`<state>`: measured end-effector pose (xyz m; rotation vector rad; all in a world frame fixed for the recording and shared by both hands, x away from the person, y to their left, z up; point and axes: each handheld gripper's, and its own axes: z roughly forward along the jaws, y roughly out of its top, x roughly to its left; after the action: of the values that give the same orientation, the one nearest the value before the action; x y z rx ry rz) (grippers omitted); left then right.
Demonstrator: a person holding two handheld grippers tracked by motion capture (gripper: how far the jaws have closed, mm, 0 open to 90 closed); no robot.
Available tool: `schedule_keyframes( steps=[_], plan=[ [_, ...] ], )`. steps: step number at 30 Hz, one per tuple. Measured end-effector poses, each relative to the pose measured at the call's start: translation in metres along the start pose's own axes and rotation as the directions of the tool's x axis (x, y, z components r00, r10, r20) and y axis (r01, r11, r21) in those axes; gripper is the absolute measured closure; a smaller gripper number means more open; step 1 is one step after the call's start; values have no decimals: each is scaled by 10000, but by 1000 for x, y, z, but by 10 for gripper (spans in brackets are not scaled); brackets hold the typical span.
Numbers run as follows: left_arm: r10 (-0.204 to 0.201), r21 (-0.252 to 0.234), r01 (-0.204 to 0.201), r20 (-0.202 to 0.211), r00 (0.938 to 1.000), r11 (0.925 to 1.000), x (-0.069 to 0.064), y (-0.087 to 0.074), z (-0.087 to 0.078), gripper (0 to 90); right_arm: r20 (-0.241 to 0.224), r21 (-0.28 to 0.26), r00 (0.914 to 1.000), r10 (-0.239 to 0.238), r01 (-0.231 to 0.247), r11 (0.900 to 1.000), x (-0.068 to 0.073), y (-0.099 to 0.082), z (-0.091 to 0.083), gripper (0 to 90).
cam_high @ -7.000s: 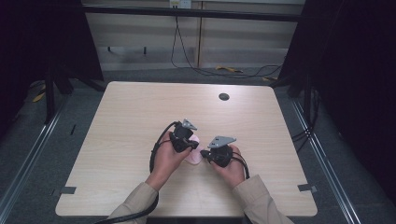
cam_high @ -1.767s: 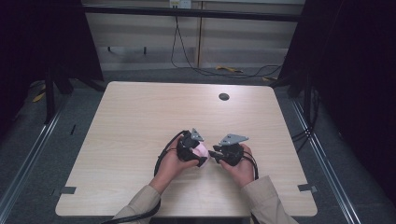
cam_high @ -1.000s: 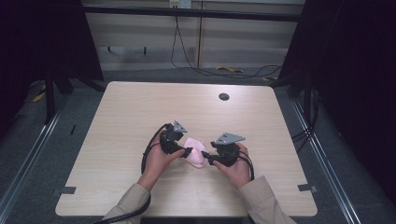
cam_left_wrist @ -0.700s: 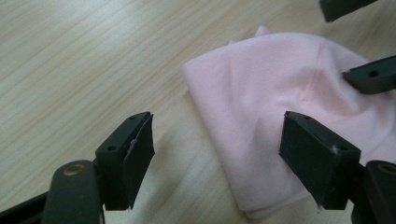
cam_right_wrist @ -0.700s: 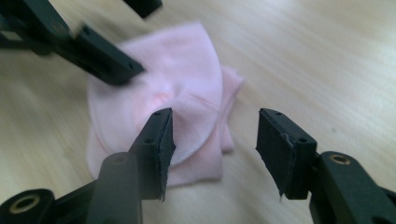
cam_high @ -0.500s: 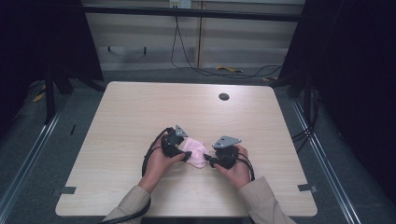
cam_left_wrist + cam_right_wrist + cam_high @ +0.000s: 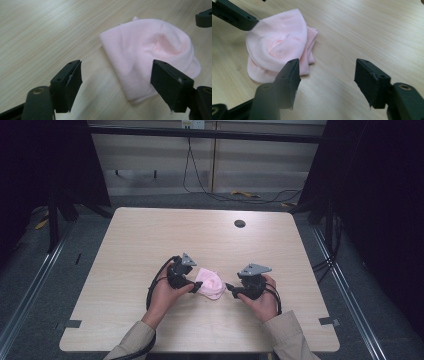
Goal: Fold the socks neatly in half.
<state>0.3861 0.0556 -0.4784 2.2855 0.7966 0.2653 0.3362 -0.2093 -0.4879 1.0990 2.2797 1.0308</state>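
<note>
Pale pink cloth (image 7: pixel 210 282) (plain, no print), light wood-grain table (image 7: pixel 150 235), black fingers (image 7: pixel 67 85)

The pink sock (image 7: pixel 150 55) is soft, matt knit cloth. The table (image 7: pixel 150 235) shows pale wood grain, smooth and faintly sheened. The gripper pads (image 7: pixel 372 82) look like matt black plastic with frayed edges.

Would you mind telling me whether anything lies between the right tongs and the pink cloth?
Nothing visible does: bare table lies between the open right tongs and the pink cloth, which sits just to their left.
</note>
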Motion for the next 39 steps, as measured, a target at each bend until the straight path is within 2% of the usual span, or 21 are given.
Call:
schedule_keyframes(
  steps=[2, 5, 14, 26, 32, 39],
  plan=[
    [-224, 16, 224, 187, 9996, 9997, 3, -2, -3, 213, -87, 23, 9998, 182, -182, 9998, -2, -2, 0, 337],
    [-321, -76, 323, 287, 9991, 9994, 7, -5, -8, 198, -177, -22, 9991, 382, -383, 9993, -3, -3, -1, 315],
    [-595, -181, 606, 557, 9967, 9980, 15, -10, -17, 164, -195, 16, 9990, 396, -395, 9992, -3, -6, -6, 281],
    [-933, -114, 939, 490, 9944, 9955, 28, -28, -34, 156, -327, 51, 9974, 635, -633, 9980, -7, -11, -14, 249],
    [-1124, -208, 1131, 323, 9931, 9934, 36, -39, -45, 154, -652, 172, 9962, 574, -564, 9983, -9, -16, -19, 217],
    [-1298, -235, 1301, 132, 9914, 9912, 45, -57, -53, 154, -736, 301, 9947, 712, -691, 9972, -16, -21, -20, 197]
  ],
)
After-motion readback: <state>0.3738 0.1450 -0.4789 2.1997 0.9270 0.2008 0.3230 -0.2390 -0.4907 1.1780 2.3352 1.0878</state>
